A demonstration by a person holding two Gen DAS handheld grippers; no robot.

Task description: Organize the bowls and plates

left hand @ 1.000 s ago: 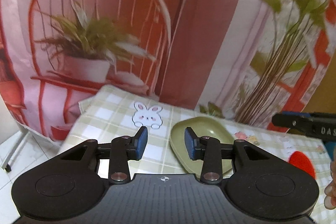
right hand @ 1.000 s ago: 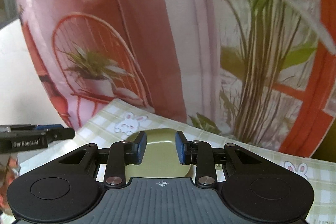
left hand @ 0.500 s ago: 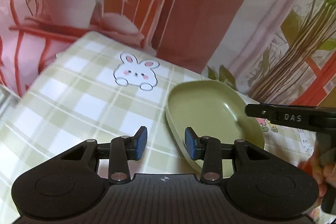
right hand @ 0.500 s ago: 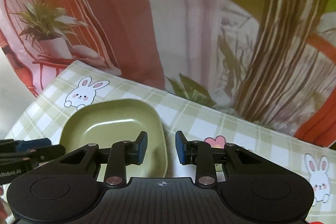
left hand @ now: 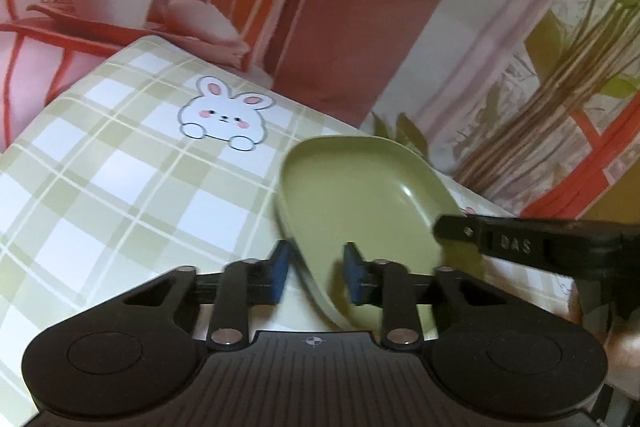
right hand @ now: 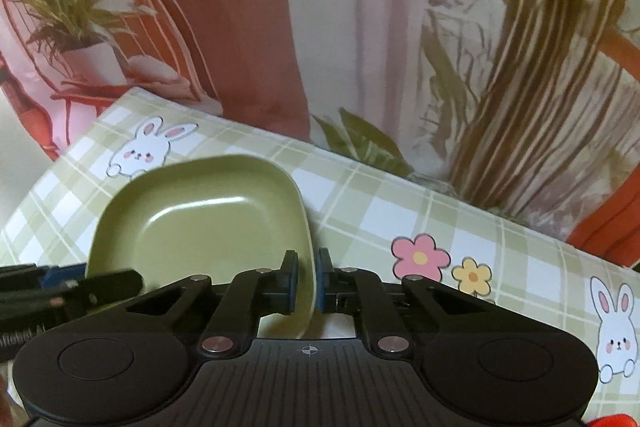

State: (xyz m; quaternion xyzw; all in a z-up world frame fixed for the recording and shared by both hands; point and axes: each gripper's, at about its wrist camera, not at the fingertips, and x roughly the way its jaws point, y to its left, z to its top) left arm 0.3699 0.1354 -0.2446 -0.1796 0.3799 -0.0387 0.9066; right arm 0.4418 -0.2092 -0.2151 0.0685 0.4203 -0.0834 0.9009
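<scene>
The green plate (right hand: pixel 208 223) is sitting near the tabletop's (left hand: pixel 120 187) back edge. The right claw (right hand: pixel 306 281) is clenching its right rim; the left claw (left hand: pixel 316 277) is straddling its left rim, released.

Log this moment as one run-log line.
left gripper: open, straddling green plate rim | right gripper: shut on rim | plate on checked tablecloth

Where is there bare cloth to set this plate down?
Free: the checked cloth left of the plate, below the rabbit print; also the stretch right of it, behind the flower prints. Crowded: around the plate, with the left claw and right claw.
</scene>
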